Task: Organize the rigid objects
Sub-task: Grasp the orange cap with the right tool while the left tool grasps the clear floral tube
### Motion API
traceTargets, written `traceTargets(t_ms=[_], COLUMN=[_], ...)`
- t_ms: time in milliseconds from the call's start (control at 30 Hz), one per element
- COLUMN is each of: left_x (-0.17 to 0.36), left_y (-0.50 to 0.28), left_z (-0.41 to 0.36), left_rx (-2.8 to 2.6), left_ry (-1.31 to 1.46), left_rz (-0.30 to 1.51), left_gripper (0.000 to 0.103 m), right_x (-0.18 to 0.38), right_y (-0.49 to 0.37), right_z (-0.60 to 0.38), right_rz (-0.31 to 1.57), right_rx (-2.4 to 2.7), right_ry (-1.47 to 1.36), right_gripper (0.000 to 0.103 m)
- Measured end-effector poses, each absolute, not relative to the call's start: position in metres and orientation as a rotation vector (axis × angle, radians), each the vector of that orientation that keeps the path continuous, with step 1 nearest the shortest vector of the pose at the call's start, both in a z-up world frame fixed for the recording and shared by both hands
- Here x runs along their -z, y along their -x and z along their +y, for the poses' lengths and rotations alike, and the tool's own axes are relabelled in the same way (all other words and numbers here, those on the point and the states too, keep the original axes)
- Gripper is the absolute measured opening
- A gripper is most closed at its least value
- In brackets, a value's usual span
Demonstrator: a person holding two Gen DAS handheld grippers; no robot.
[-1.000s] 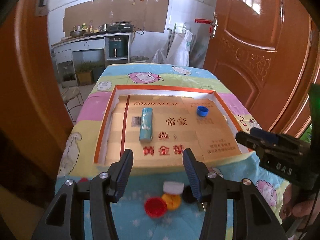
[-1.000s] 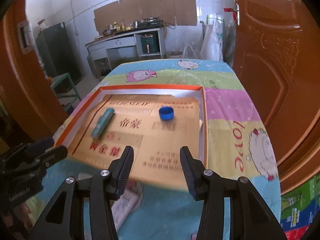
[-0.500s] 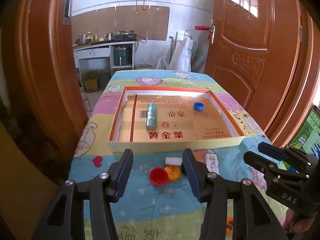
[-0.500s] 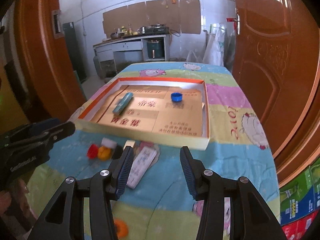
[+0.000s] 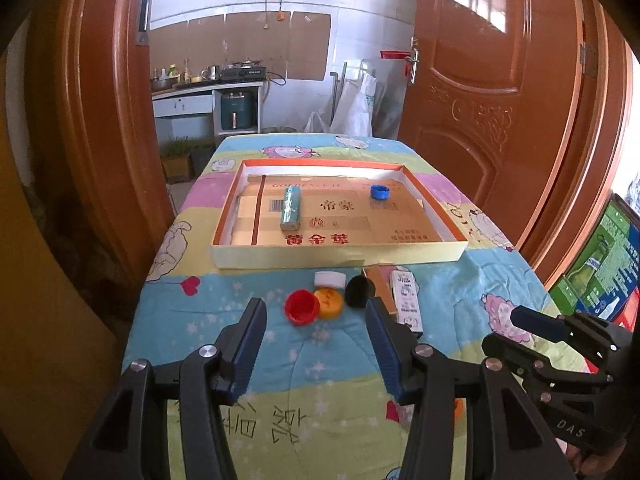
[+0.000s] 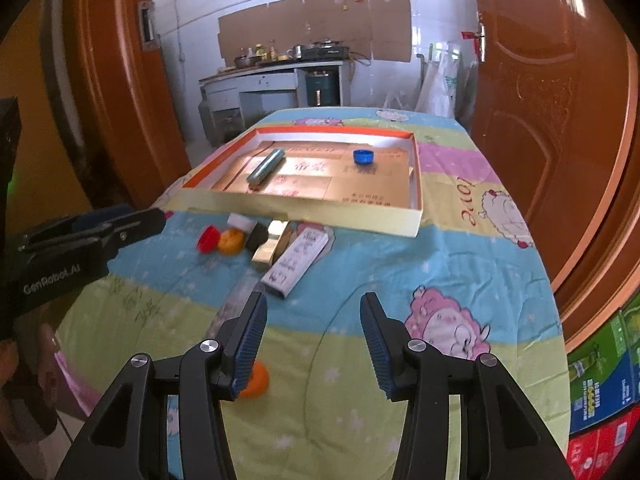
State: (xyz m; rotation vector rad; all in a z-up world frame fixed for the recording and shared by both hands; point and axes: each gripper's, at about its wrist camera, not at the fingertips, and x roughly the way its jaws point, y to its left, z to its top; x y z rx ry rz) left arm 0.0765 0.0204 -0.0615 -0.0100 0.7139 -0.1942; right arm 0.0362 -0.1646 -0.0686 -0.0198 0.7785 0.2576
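A shallow orange-rimmed cardboard tray (image 5: 340, 256) (image 6: 304, 204) lies on the table and holds a teal tube (image 5: 291, 208) (image 6: 266, 166) and a blue cap (image 5: 379, 191) (image 6: 363, 156). In front of it lie a red cap (image 5: 301, 307) (image 6: 208, 238), a yellow cap (image 5: 329, 303) (image 6: 231, 241), a white cap (image 5: 330, 279), a black cap (image 5: 359, 291), a gold box (image 6: 272, 245) and a white carton (image 5: 406, 300) (image 6: 297, 266). An orange cap (image 6: 256, 380) lies beside my right gripper's left finger. My left gripper (image 5: 316, 344) and right gripper (image 6: 312, 340) are open and empty, held back above the table's near part.
The table has a colourful cartoon cloth (image 5: 320, 420). Brown doors stand on the right (image 5: 500, 100) and the left (image 5: 100, 120). A kitchen counter (image 5: 208, 88) is far behind. Printed cartons (image 6: 600, 380) stand on the floor at the right.
Both grippers have pulled back and up from the tray, so the whole table and the loose caps and boxes in front of the tray are in view. Both stay open.
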Motion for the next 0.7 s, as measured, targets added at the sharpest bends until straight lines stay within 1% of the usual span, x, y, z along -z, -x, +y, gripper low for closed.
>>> traceTargets(t_ms=[400,700], left_x=[0.072,0.083], left_y=[-0.051,-0.048], left_z=[0.026,0.02], left_rx=[0.189,0.208], left_ry=[0.018,0.014], left_rz=[0.725,0.751], left_gripper=[0.052,0.052], right_x=[0.089,0.108], right_y=[-0.008,-0.005], right_z=[-0.15,-0.136], right_rz=[0.812,0.845], right_rx=[-0.335,-0.384], right_ry=[0.075,0.113], right_gripper=[0.05,0.05])
